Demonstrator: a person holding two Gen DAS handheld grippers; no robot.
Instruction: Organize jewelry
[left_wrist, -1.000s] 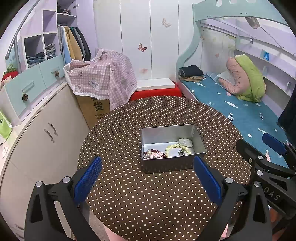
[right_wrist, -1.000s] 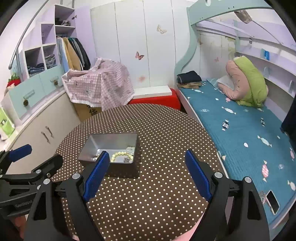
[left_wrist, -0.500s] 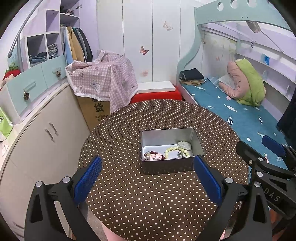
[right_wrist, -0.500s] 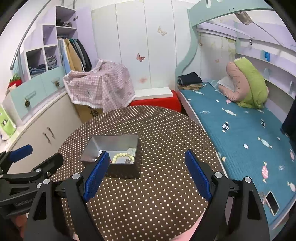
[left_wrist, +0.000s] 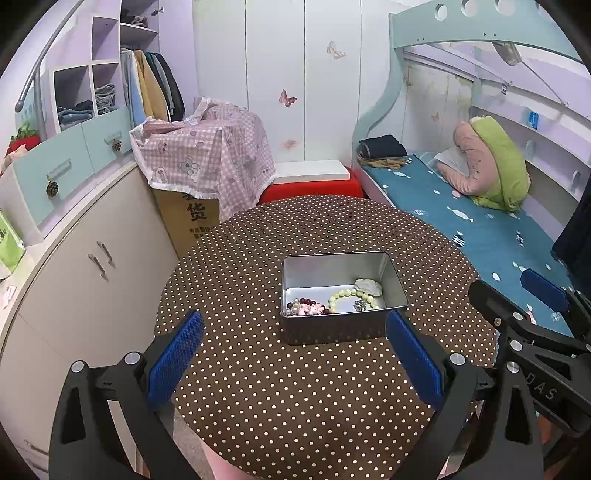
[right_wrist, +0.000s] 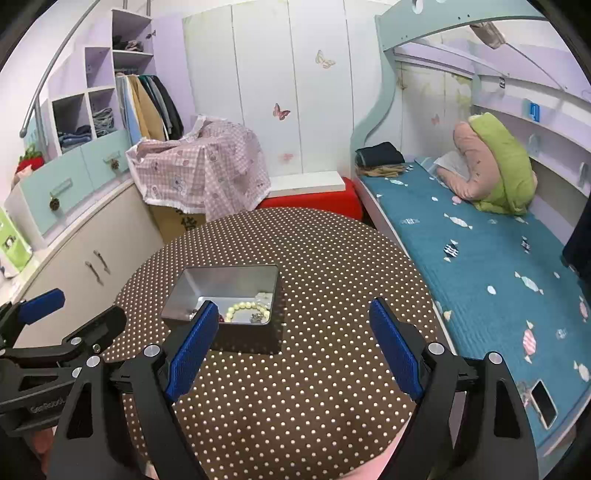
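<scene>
Left wrist view shows the tin (left_wrist: 343, 295) farther ahead of the left gripper (left_wrist: 295, 358) than a second ago. Both it and the right gripper (right_wrist: 293, 347) are wide open and empty, and the beads (left_wrist: 352, 297) lie inside, so sorting looks finished.

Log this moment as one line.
left gripper: open, empty | right gripper: open, empty | tin: on table, lid off | bead bracelets: inside tin | contact: none

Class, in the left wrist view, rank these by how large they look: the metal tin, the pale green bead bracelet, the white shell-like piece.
1. metal tin
2. pale green bead bracelet
3. white shell-like piece, partly overlapped by the bracelet, so the gap is unsure.
</scene>
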